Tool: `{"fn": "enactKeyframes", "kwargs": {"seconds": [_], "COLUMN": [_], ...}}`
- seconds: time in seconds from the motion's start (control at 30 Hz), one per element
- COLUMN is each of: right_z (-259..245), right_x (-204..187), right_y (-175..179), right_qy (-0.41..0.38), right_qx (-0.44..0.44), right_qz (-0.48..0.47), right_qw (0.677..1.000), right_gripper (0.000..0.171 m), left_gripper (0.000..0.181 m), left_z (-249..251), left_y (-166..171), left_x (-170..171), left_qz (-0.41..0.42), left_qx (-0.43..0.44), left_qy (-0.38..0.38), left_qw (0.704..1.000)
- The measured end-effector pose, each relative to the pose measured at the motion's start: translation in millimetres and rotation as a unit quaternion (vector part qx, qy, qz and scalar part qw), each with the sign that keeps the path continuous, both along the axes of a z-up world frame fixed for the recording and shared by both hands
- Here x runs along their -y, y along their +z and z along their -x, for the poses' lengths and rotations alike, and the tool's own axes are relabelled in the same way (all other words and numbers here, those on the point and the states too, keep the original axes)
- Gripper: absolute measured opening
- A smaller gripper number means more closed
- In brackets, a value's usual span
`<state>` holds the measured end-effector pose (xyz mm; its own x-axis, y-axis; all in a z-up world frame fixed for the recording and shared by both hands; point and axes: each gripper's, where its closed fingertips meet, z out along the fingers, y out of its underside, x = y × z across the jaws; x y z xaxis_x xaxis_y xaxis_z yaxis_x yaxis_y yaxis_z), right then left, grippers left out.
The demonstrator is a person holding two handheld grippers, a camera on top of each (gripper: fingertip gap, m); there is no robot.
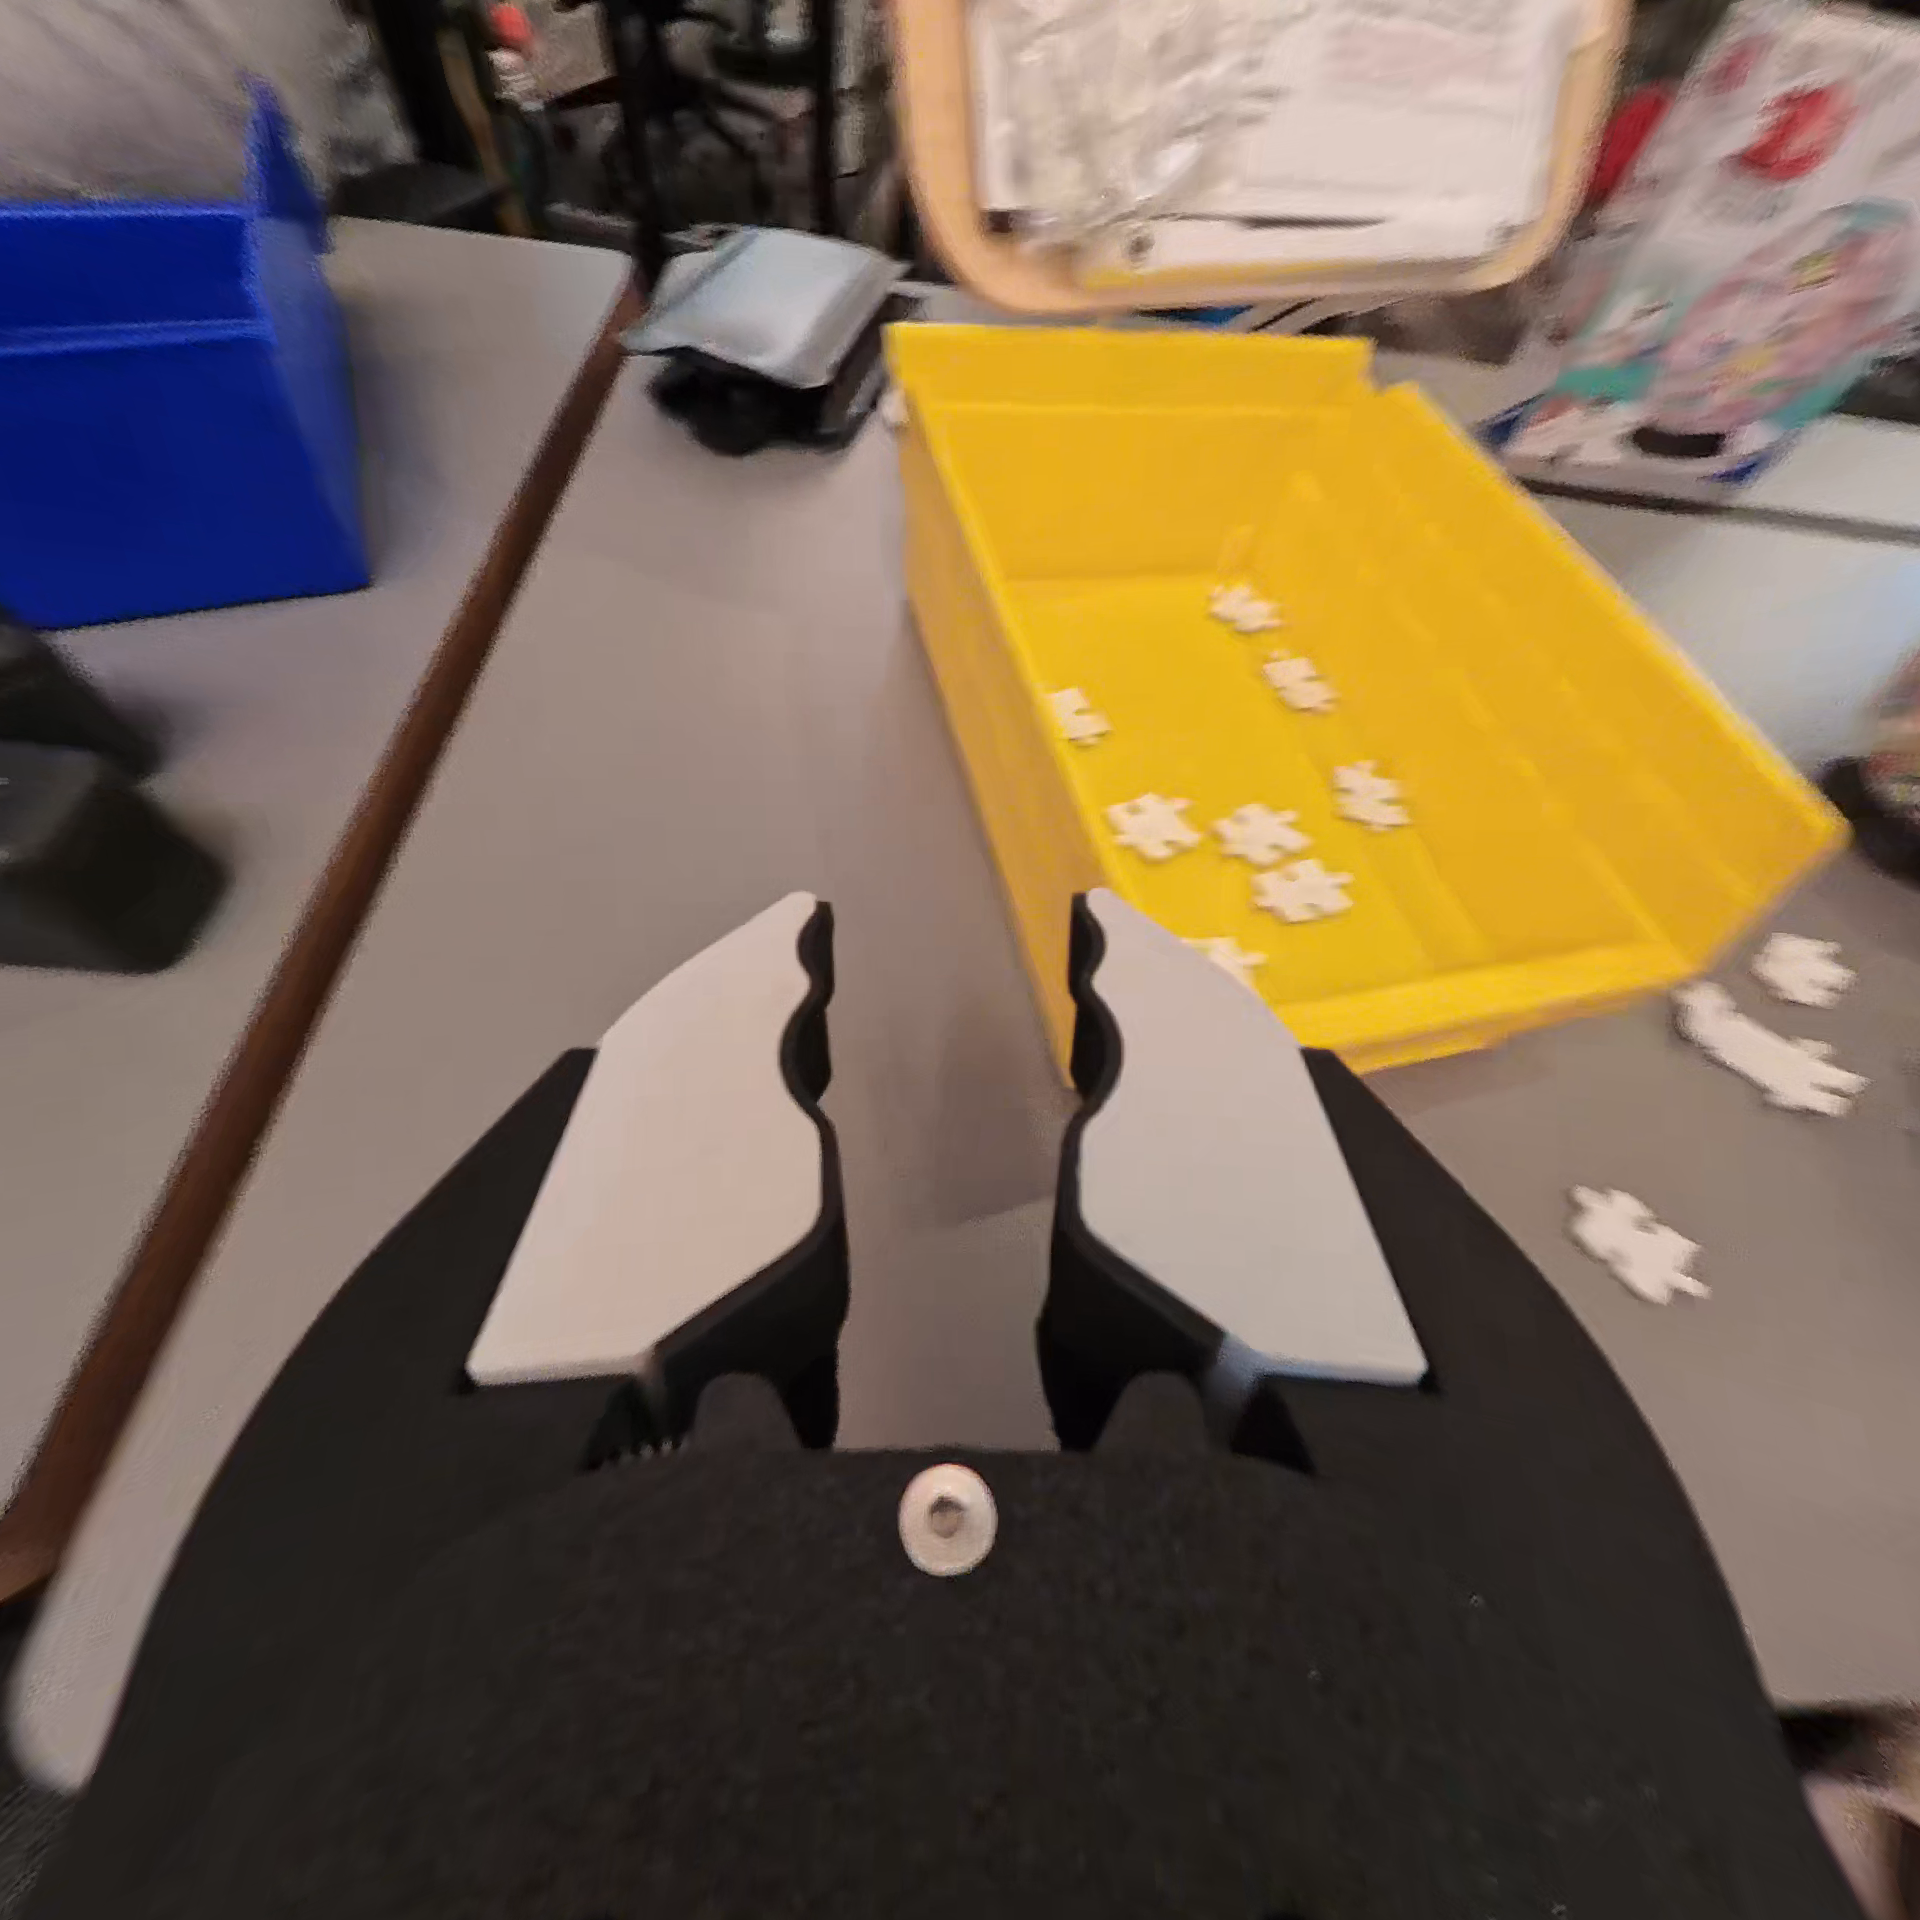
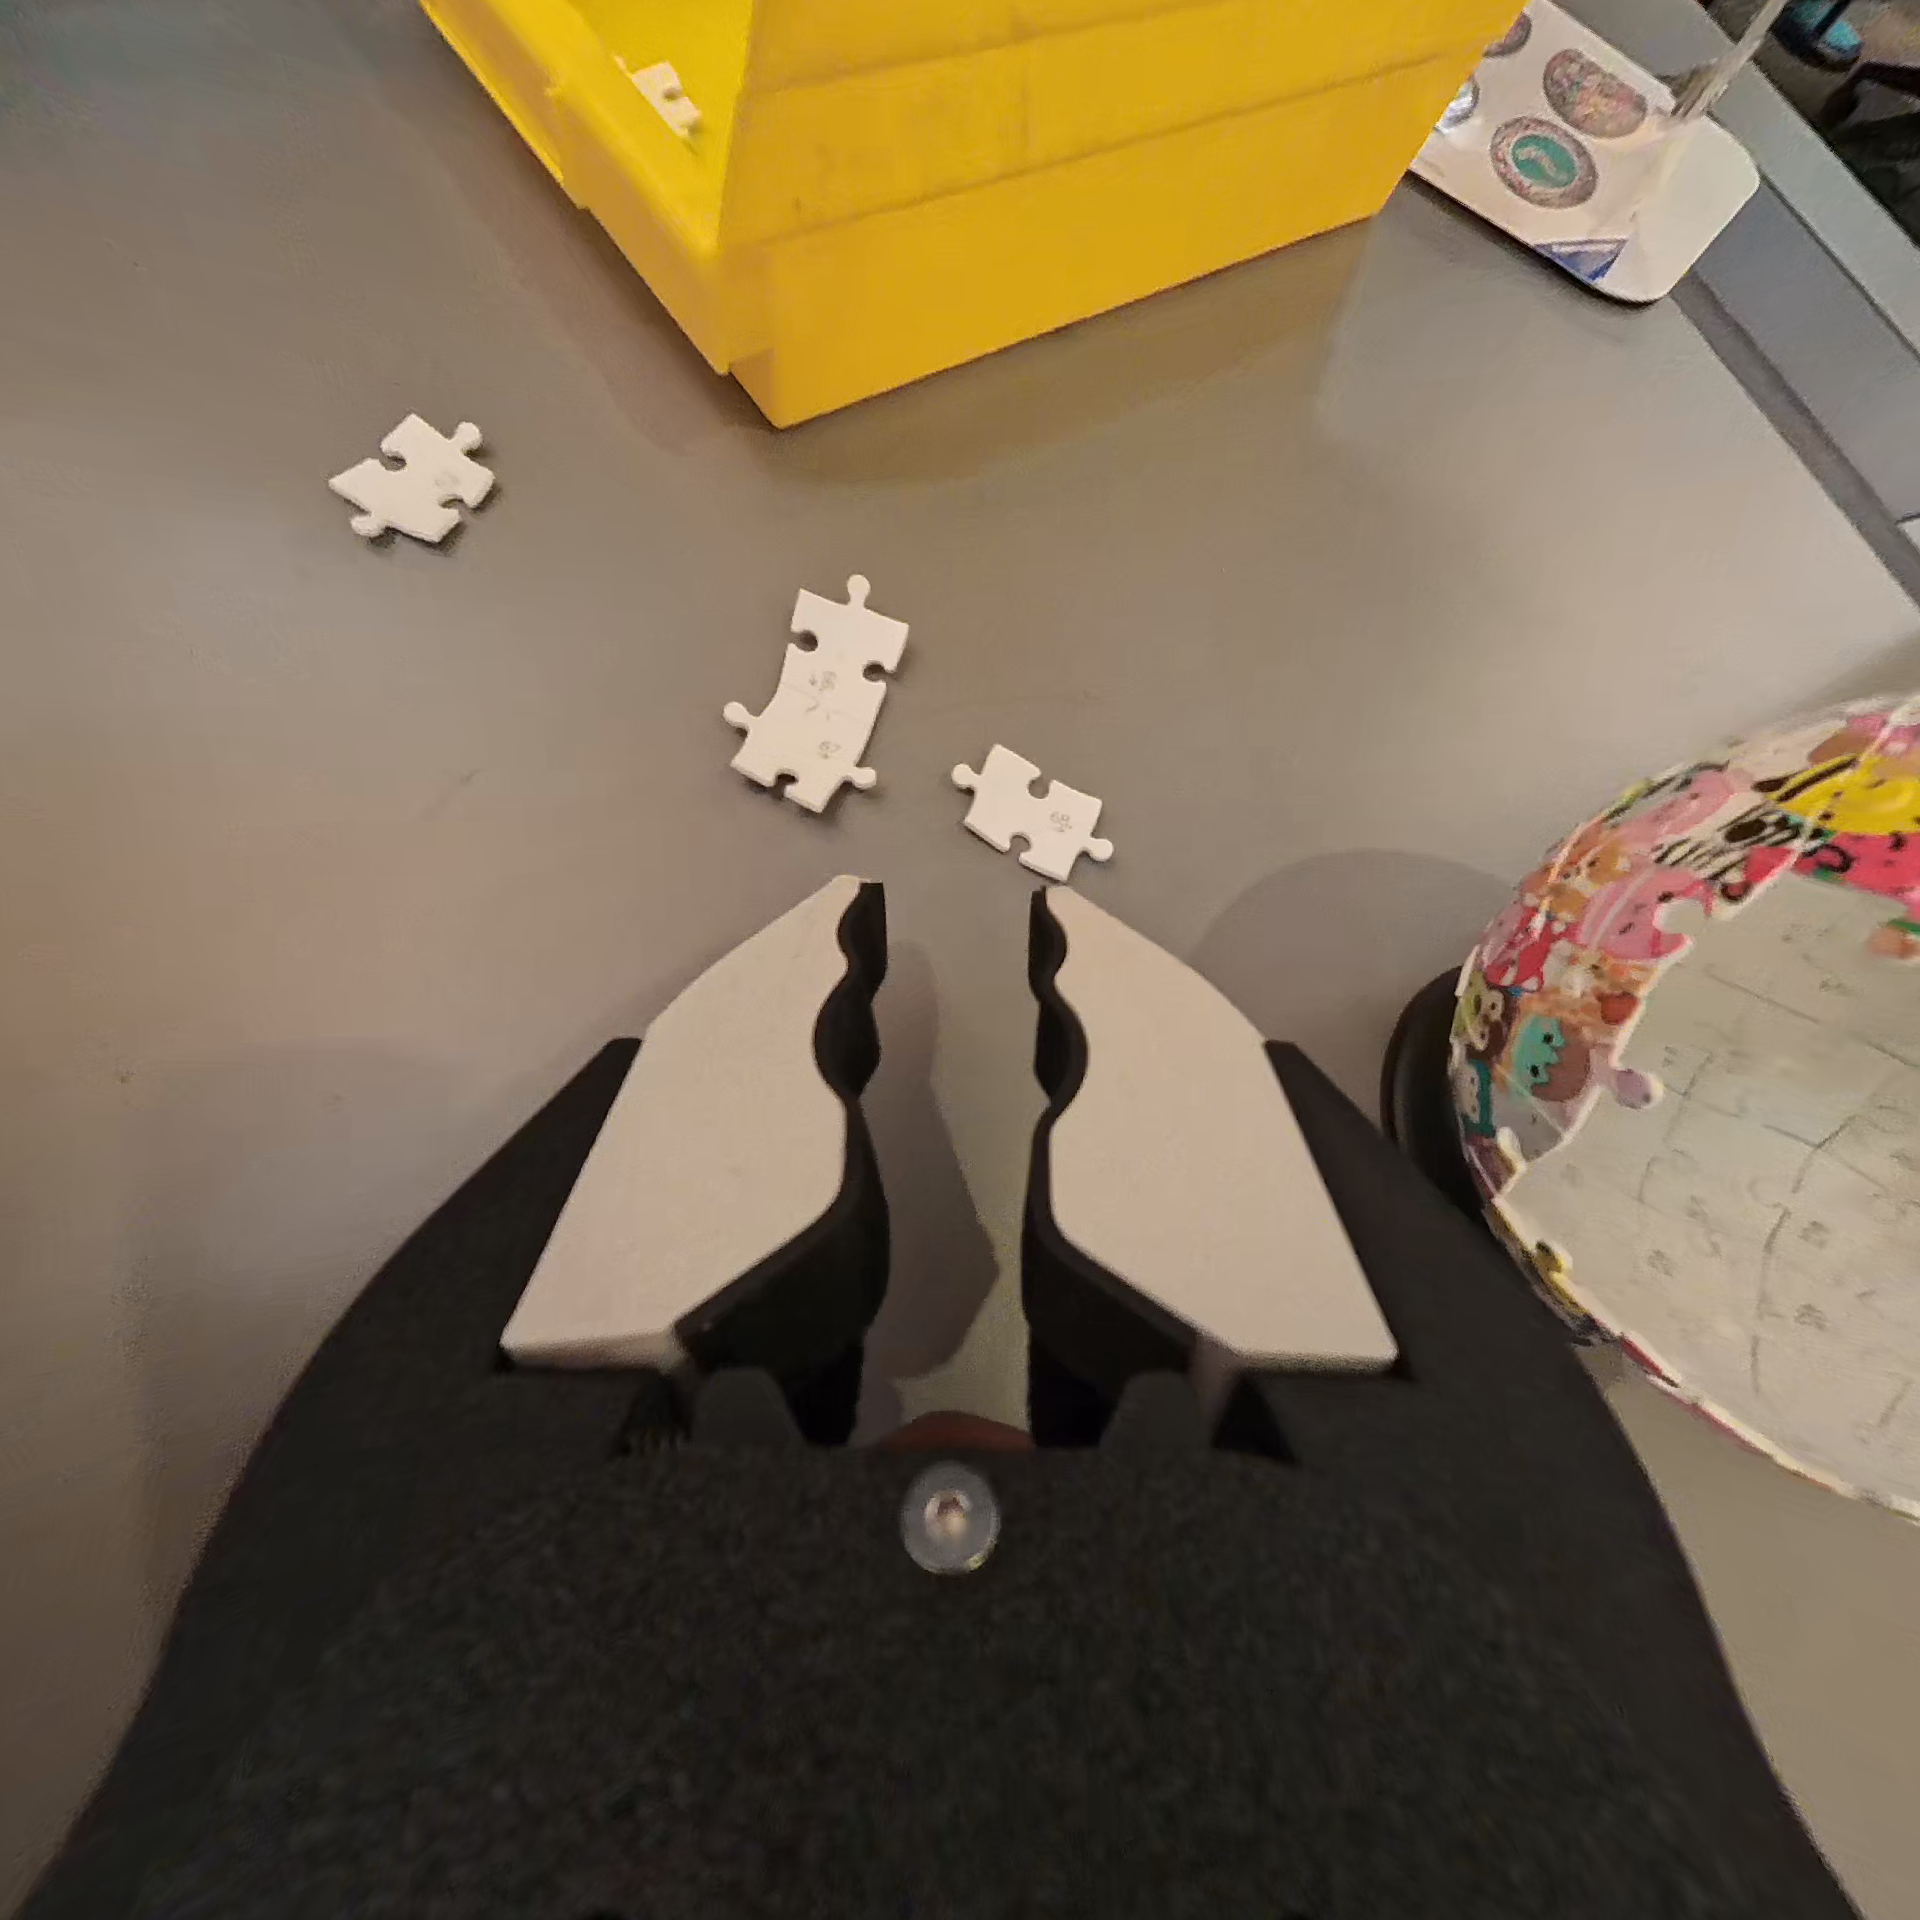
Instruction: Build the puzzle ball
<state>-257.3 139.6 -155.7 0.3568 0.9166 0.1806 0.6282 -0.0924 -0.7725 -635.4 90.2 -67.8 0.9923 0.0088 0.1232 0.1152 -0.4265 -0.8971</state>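
Note:
The partly built puzzle ball [image 2: 1704,1101], colourful outside and white inside, rests on a dark stand at the right of the right wrist view. White pieces lie face down on the grey table: a joined pair [image 2: 821,707], a single piece [image 2: 1034,810] just ahead of my right gripper [image 2: 956,904], and another piece [image 2: 416,480] farther left. My right gripper is open and empty above the table. My left gripper [image 1: 951,925] is open and empty, left of the yellow bin [image 1: 1538,582], which holds several white pieces [image 1: 1257,831]. Loose pieces [image 1: 1756,1049] lie right of it.
A blue bin [image 1: 166,416] stands at the far left on a neighbouring table, beyond a brown edge [image 1: 395,790]. A grey pouch on a dark object [image 1: 758,343] sits behind the yellow bin [image 2: 1039,187]. A sheet of round stickers [image 2: 1558,125] and a clear stand lie at the far right. Across from one pair of fingers to the other is roughly 40 cm. The partly built puzzle ball [image 2: 1704,1101] lies some 15 cm from my right tips, 50 cm from my left tips.

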Motion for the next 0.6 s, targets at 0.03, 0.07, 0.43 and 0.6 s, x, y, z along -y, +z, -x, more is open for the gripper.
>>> {"fn": "enactKeyframes", "kwargs": {"seconds": [0.03, 0.07, 0.43, 0.6], "right_z": [1.4, 3.7, 21.7, 23.8], "right_x": [0.8, 2.0, 7.1, 6.8], "right_y": [1.0, 2.4, 16.2, 15.0], "right_qy": [0.001, 0.002, 0.016, 0.018], "right_qx": [0.002, -0.001, -0.029, -0.033], "right_qz": [-0.005, -0.006, 0.017, 0.025], "right_qw": [1.0, 1.0, 0.999, 0.999], "right_gripper": [0.026, 0.026, 0.026, 0.026], "left_gripper": [0.048, 0.055, 0.003, 0.002], "left_z": [-14.5, -27.7, -1.6, 45.1], "left_y": [-3.6, -13.8, -59.6, -58.6], "left_x": [-0.8, -4.5, -35.0, -20.7], "left_qz": [0.004, 0.027, 0.105, 0.106], "left_qx": [0.015, 0.016, -0.077, -0.05], "left_qy": [-0.021, -0.039, -0.006, -0.001], "left_qw": [1.0, 0.999, 0.992, 0.993]}}
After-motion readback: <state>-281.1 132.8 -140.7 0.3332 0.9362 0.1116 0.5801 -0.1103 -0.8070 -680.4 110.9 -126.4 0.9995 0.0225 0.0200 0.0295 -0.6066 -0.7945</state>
